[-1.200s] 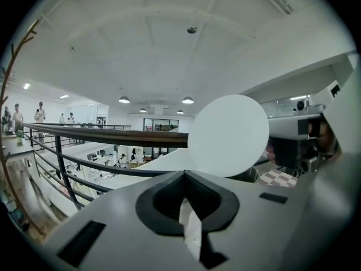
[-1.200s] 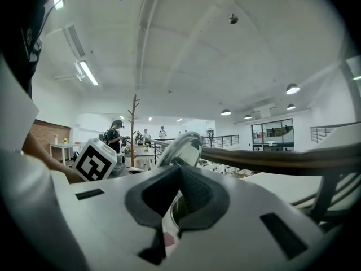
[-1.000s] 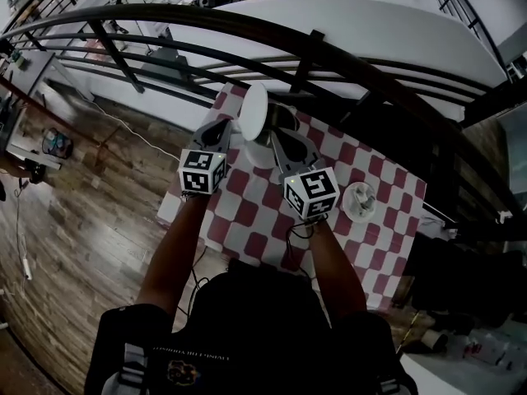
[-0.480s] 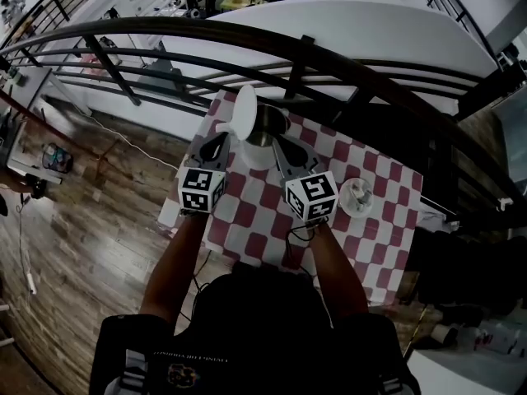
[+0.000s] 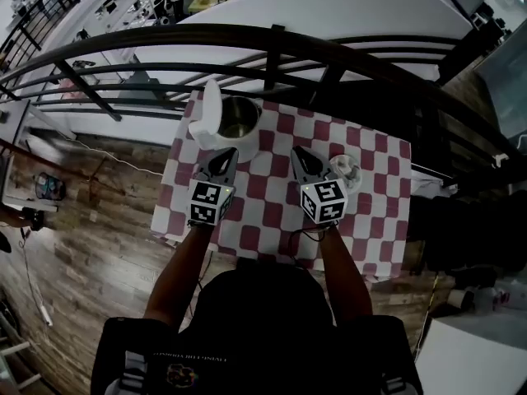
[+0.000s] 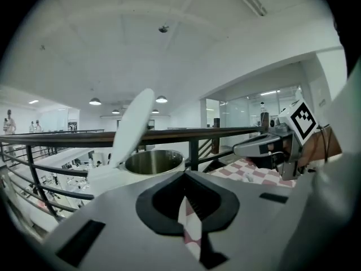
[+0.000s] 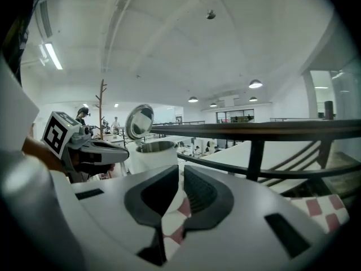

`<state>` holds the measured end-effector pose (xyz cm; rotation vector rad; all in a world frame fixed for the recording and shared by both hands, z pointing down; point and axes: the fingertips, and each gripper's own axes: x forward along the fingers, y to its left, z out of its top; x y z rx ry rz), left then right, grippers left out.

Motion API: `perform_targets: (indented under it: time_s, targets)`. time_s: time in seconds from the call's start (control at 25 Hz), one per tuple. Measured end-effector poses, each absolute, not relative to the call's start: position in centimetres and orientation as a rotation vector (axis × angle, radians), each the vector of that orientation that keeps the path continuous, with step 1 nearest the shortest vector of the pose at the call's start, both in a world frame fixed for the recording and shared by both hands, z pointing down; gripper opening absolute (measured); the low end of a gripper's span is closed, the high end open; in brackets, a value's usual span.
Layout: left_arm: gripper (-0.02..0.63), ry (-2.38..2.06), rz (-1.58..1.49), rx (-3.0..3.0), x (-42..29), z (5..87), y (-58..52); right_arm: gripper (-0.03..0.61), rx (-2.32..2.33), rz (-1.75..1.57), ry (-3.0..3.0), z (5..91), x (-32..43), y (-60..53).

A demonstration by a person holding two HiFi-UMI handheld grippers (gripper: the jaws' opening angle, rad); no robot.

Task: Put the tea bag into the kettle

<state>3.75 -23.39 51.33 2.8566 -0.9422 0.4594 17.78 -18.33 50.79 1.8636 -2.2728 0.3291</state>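
Observation:
The white kettle (image 5: 229, 120) stands at the table's far left corner with its lid (image 5: 211, 105) tipped up and its steel inside showing. A small white dish (image 5: 346, 169) holding something pale, perhaps a tea bag, sits to the right. My left gripper (image 5: 228, 156) hangs shut just before the kettle, with nothing in it. My right gripper (image 5: 298, 153) is shut and empty, between the kettle and the dish. The left gripper view shows the kettle (image 6: 152, 162) ahead and the right gripper (image 6: 256, 147) beside it. In the right gripper view the kettle (image 7: 149, 151) stands at the left.
The red and white checked tablecloth (image 5: 272, 212) covers a small table. A dark metal railing (image 5: 329, 64) runs right behind its far edge, with a drop beyond. Wooden floor (image 5: 90, 220) lies to the left.
Both grippers have drawn back from the kettle toward the person. The right one has left the kettle's mouth. The lid stays up.

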Motion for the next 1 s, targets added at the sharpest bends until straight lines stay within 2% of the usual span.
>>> perform_targets:
  time_s: [0.52,1.0]
  targets:
    - [0.003,-0.394,0.569,2.981,18.8,54.8,-16.0,0.018,2.194,0.55,-1.857,57.2,29.9,-6.3]
    - [0.003,-0.015,0.68,2.962,28.0,60.0,-10.4,0.018,2.276,0.76,-1.653,63.2,34.3,-1.4]
